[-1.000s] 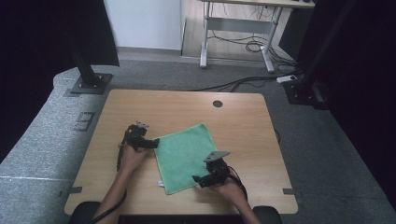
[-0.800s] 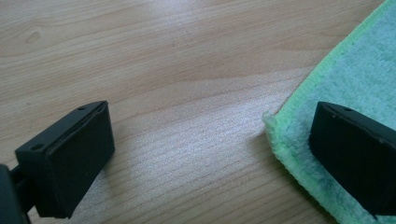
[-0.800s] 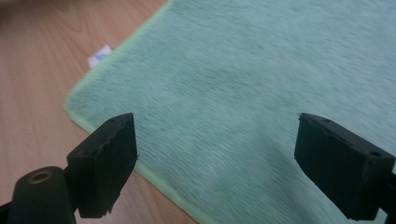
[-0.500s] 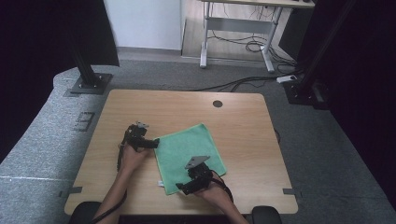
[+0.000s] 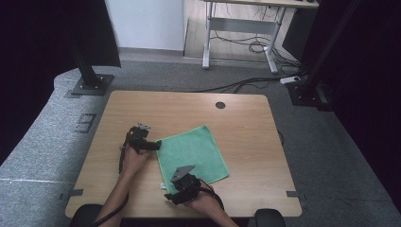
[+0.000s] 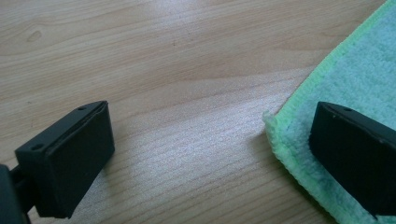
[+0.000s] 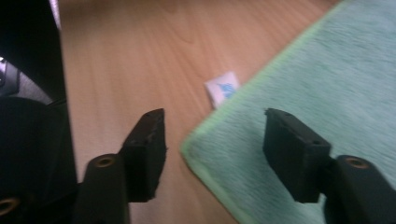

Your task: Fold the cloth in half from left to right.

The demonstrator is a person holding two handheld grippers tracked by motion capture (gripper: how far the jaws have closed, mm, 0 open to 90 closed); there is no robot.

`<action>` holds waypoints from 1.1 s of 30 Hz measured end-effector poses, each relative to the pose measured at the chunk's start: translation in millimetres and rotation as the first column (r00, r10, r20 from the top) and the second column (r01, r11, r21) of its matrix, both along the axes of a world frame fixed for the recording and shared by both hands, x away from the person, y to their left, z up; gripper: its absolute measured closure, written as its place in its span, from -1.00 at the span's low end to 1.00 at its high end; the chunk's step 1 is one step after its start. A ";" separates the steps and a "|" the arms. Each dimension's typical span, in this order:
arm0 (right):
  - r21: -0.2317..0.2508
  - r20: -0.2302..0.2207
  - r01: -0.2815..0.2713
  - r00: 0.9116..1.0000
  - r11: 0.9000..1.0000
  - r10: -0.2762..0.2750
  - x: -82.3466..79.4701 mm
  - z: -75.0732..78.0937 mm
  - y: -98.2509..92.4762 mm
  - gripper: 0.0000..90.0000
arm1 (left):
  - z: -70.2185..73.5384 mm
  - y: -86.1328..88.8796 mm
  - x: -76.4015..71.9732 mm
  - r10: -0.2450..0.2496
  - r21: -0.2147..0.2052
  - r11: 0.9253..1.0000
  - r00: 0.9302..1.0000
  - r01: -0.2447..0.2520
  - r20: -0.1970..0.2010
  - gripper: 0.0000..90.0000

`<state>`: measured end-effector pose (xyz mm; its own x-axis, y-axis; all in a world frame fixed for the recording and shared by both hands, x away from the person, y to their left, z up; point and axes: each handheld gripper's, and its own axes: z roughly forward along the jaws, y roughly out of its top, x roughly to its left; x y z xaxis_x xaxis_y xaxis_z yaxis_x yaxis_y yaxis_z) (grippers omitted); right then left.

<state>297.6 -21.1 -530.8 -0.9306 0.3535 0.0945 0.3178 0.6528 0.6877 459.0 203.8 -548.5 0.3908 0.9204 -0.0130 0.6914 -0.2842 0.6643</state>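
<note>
On the light wooden surface (image 5: 142, 109), the left tool (image 5: 153, 145) sat with jaws spread astride the left corner of the flat green microfibre cloth (image 5: 191, 151), one jaw on it, nothing pinched. No fold had been made; judged, the work was barely begun. At the cloth's near corner, beside its small white label (image 7: 222, 88), the right tool (image 5: 171, 196) was likewise spread. Nothing obstructed either corner.

Your two grippers are black; the right gripper (image 5: 171, 195) carries a grey three-cornered plate on top. The left gripper (image 5: 158, 144) trails a black cable, and its flat rectangular pads (image 6: 79, 158) show small screw holes.
</note>
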 end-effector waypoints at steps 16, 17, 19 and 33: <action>-0.088 0.065 0.006 0.998 0.996 -0.001 -11.6 -3.8 8.8 0.72 | 1.7 -1.7 -8.7 -0.046 -0.020 0.999 0.998 0.047 0.044 -0.65; -0.088 0.065 0.006 0.998 0.996 -0.001 -11.6 -3.8 8.8 0.72 | 1.7 -1.7 -8.7 -0.046 -0.020 0.999 0.998 0.047 0.044 -0.46; -0.085 0.059 0.021 0.998 0.996 -0.016 -9.4 -3.9 7.9 0.86 | 2.2 -3.7 -12.6 -0.070 -0.029 0.997 0.996 0.072 0.058 -0.14; -0.057 -0.010 0.002 1.000 0.998 -0.002 -5.0 -3.7 14.8 0.89 | 2.9 1.8 -21.5 -0.079 -0.148 0.986 0.996 0.082 0.030 0.95</action>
<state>292.5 -6.3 -534.5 -0.9291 0.3604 0.0833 0.3257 0.6902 0.6461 437.5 205.6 -545.6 0.4654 0.8744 -0.1374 0.6534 -0.2347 0.7197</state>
